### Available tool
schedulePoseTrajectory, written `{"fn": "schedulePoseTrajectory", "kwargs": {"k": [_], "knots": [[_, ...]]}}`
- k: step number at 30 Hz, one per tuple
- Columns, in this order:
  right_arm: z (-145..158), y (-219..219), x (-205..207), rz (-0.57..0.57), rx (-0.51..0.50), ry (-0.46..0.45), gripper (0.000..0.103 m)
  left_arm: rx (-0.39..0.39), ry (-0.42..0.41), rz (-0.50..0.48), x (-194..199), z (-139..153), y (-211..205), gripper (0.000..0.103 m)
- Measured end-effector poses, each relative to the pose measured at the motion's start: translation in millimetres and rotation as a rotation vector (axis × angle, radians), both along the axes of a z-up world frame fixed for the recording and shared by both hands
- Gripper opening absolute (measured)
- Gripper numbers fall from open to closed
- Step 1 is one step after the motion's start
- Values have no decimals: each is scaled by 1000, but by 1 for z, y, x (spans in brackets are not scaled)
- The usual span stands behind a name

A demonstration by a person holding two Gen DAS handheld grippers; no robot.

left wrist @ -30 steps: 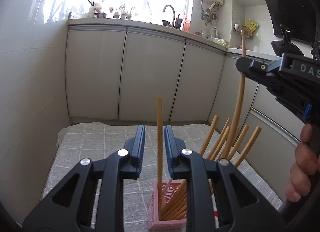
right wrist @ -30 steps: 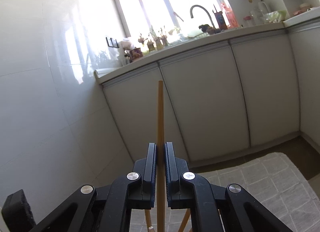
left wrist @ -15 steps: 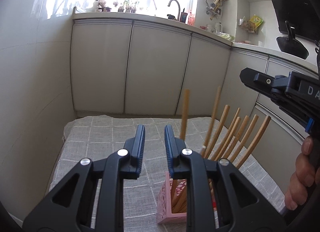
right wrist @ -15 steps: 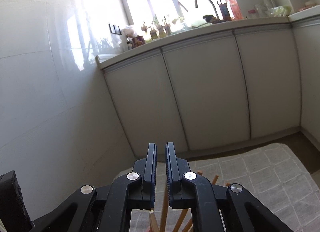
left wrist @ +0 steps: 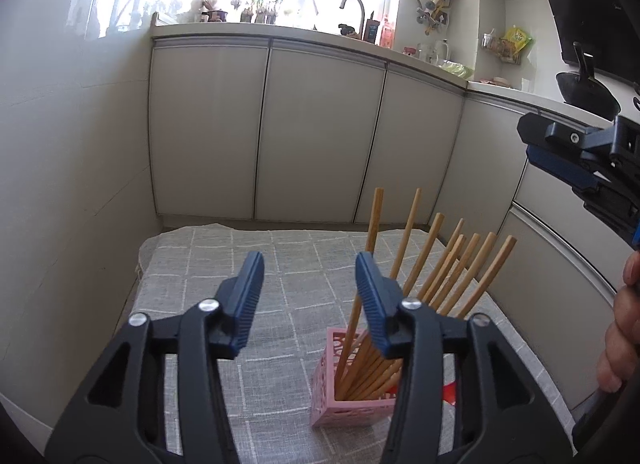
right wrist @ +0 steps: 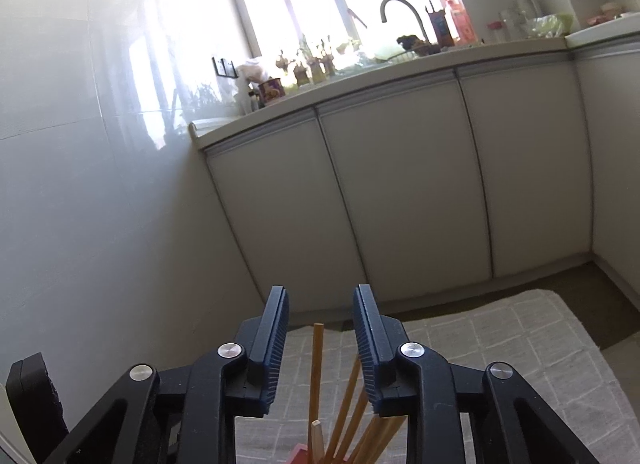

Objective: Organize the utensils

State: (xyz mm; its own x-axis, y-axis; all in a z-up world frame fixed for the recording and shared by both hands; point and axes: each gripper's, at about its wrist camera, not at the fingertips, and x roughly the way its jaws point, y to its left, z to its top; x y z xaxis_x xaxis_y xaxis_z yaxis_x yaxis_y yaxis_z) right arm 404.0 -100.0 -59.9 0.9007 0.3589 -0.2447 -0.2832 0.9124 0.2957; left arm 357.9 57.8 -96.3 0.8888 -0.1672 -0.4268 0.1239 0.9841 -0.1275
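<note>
A pink perforated holder [left wrist: 352,404] stands on the grey checked cloth [left wrist: 304,260] and holds several wooden chopsticks [left wrist: 448,264] that lean to the right. My left gripper [left wrist: 310,268] is open and empty, just above and in front of the holder. My right gripper [right wrist: 320,304] is open and empty above the holder; the chopstick tops [right wrist: 318,364] show between its fingers. In the left wrist view the right gripper [left wrist: 576,160] is at the right edge, held by a hand.
White kitchen cabinets [left wrist: 320,136] run behind the cloth and along the right. A white wall [left wrist: 72,184] stands close on the left. A counter with a sink tap [left wrist: 354,8] and a black pan [left wrist: 584,88] is above.
Both grippers held a chopstick upright over the holder a second ago. Both chopsticks dropped into the holder, and both grippers have opened wide.
</note>
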Motion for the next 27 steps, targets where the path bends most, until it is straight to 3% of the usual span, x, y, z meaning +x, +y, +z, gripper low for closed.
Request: {"fn": "schedulePoseTrajectory", "kwargs": {"k": [6,10,13,17,23,27], "knots": [[27,-28,-47,-59,-13,-10,65,38,-26,32,-42,34,-6,84],[50,-43,-86,-94,-34,-22,79,63,4,27,-71,54,-15,101],[68,-52,-117,-98,-32,-25,90,93,-2,66,-100,72,-23,102],[92,-60,-161,-143,-55,10,103,152,62,136,-129,91,-33,102],[108,-69,-216,-230,-167,171,103,136,198,134,-173,113,-40,102],[112,-72,-251,-243,-217,203,103,139,199,79,-205,123,-49,102]]}}
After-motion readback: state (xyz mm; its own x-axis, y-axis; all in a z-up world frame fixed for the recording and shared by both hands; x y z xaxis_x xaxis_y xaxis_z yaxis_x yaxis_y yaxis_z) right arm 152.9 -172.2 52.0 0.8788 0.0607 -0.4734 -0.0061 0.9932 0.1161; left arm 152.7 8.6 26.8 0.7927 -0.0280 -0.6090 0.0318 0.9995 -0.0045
